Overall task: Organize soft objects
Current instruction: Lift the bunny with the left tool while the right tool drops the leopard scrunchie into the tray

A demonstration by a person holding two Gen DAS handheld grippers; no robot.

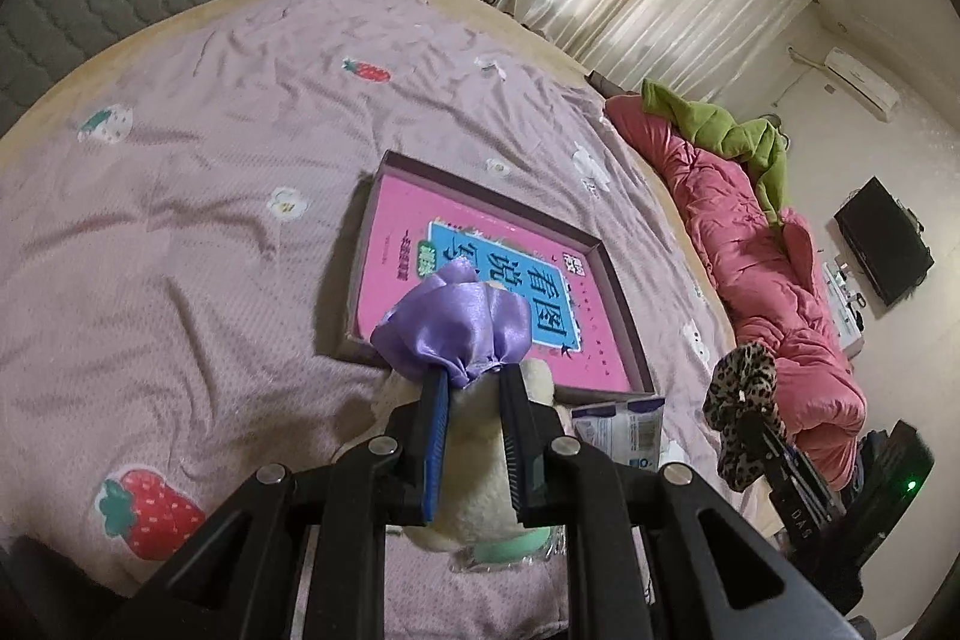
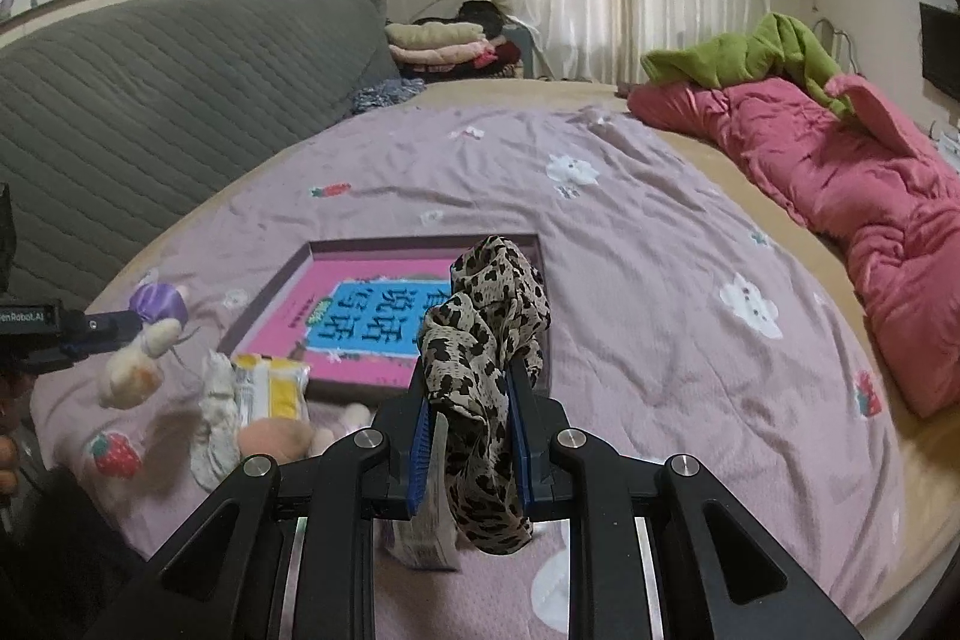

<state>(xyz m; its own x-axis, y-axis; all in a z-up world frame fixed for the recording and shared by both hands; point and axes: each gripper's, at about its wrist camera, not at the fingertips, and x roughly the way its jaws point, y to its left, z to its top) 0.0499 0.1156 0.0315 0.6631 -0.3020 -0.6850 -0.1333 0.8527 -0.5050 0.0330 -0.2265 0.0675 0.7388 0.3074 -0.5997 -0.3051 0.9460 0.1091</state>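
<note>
My left gripper (image 1: 471, 376) is shut on a purple satin scrunchie (image 1: 450, 325) and holds it just above the near edge of a shallow box (image 1: 618, 301) with a pink and blue book inside. My right gripper (image 2: 468, 376) is shut on a leopard-print scrunchie (image 2: 486, 334), which hangs between the fingers above the box's near right corner (image 2: 537, 244). The purple scrunchie also shows in the right wrist view (image 2: 157, 301). The leopard scrunchie also shows in the left wrist view (image 1: 744, 400). A cream plush toy (image 1: 480, 496) lies below my left gripper.
On the pink bedsheet (image 2: 630, 244) near the box lie a yellow snack packet (image 2: 270, 382), a white sock (image 2: 213, 430), a peach plush (image 2: 276, 439) and a white packet (image 1: 621, 427). A pink quilt (image 2: 852, 178) with a green cloth lies at the right. A grey headboard stands at the left.
</note>
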